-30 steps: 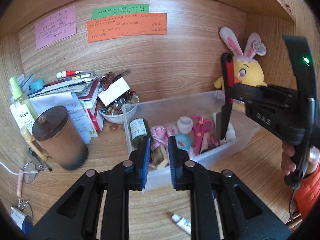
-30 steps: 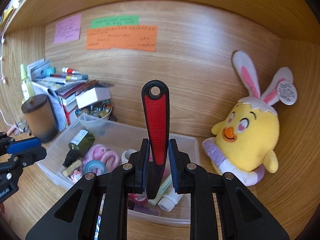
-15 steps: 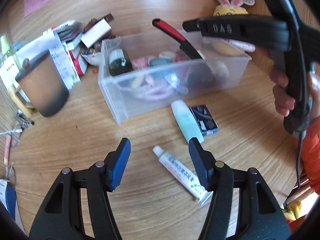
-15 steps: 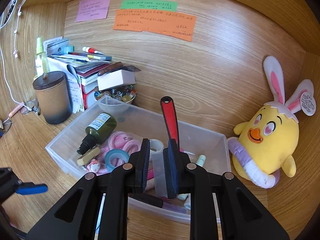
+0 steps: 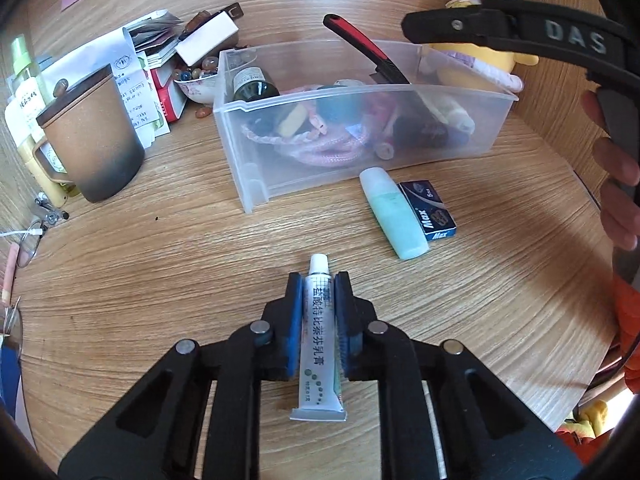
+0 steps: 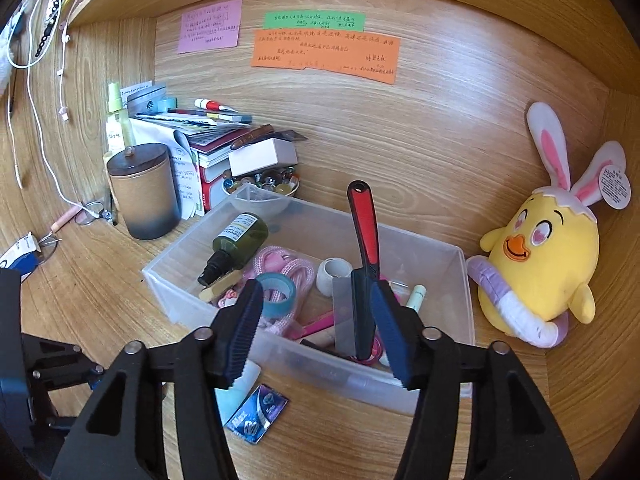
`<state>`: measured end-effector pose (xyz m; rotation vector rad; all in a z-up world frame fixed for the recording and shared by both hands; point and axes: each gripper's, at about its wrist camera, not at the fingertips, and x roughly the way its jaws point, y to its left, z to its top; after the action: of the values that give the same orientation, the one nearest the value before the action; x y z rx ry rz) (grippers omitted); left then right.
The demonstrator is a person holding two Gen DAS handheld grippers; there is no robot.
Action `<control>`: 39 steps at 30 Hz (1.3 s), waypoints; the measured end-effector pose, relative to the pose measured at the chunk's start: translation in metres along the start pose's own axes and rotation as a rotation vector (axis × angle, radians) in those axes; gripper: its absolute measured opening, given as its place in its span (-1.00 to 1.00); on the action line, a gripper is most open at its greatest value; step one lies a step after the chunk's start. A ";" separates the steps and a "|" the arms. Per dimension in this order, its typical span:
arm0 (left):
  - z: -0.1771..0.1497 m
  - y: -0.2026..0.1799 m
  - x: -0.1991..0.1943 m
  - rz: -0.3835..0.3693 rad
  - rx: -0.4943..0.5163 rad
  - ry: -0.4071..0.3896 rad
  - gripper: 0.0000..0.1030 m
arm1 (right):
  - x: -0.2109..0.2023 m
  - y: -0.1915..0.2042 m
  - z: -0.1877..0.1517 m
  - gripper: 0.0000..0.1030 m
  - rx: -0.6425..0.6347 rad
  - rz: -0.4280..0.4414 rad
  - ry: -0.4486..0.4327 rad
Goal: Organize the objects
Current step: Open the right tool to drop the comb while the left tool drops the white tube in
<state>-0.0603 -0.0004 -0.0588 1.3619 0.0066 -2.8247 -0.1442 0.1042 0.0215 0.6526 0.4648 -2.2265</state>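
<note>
The left gripper (image 5: 317, 312) is low over the wooden counter (image 5: 160, 248), its jaws having just closed onto a white ointment tube (image 5: 320, 340). Both blue pads press the sides of the tube. The tube lies flat on the counter, cap pointing toward the far side, crimped end toward the camera.

The right gripper (image 6: 316, 320) is over the near right part of a clear plastic bin (image 6: 168, 280). Its jaws have just opened and stand released; the pads do not press on anything. A red-and-black-handled scraper (image 6: 366, 240) stands inside the bin, leaning against its contents, handle up, between the released jaws and close to the right pad. Whether the right pad touches it cannot be determined.

Bin contents visible in the right wrist view:
- dark green bottle (image 6: 236, 240), lying at the far left
- pink cord (image 6: 288, 268)
- blue tape roll (image 6: 276, 292)
- small white roll (image 6: 336, 276)

On the counter just near the bin, a pale green tube (image 5: 394, 216) and a blue "Max" box (image 5: 430, 210) lie side by side, touching or nearly so.

To the left of the bin stands a brown lidded canister (image 6: 144, 192). A yellow plush chick (image 6: 548, 256) with rabbit ears sits to the right of the bin against the wall.
</note>
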 end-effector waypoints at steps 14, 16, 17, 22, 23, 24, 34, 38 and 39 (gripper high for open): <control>0.039 0.027 -0.037 -0.009 -0.083 -0.167 -0.71 | -0.026 0.008 -0.033 0.26 0.017 0.082 0.036; 0.048 0.030 -0.044 -0.006 -0.094 -0.200 -0.71 | -0.021 0.010 -0.039 0.26 0.012 0.080 0.062; 0.052 0.032 -0.047 -0.005 -0.097 -0.217 -0.71 | -0.017 0.011 -0.042 0.26 0.011 0.081 0.077; 0.073 0.037 -0.065 -0.004 -0.110 -0.289 -0.71 | 0.004 0.013 -0.057 0.26 0.008 0.076 0.161; 0.077 0.038 -0.067 -0.003 -0.111 -0.300 -0.71 | 0.007 0.012 -0.058 0.26 0.009 0.077 0.171; 0.082 0.039 -0.069 0.000 -0.109 -0.311 -0.71 | 0.010 0.012 -0.060 0.26 0.012 0.077 0.183; 0.115 0.037 -0.053 0.050 -0.076 -0.319 -0.71 | 0.038 0.011 -0.072 0.26 0.025 0.104 0.288; 0.126 0.040 -0.034 0.055 -0.093 -0.288 -0.71 | 0.040 0.013 -0.075 0.27 0.022 0.144 0.308; 0.127 0.040 -0.028 0.052 -0.096 -0.275 -0.71 | 0.040 0.014 -0.075 0.27 0.023 0.146 0.310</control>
<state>-0.1423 -0.0413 0.0424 0.9337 0.1022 -2.8984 -0.1343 0.1108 -0.0641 1.0183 0.5271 -2.0036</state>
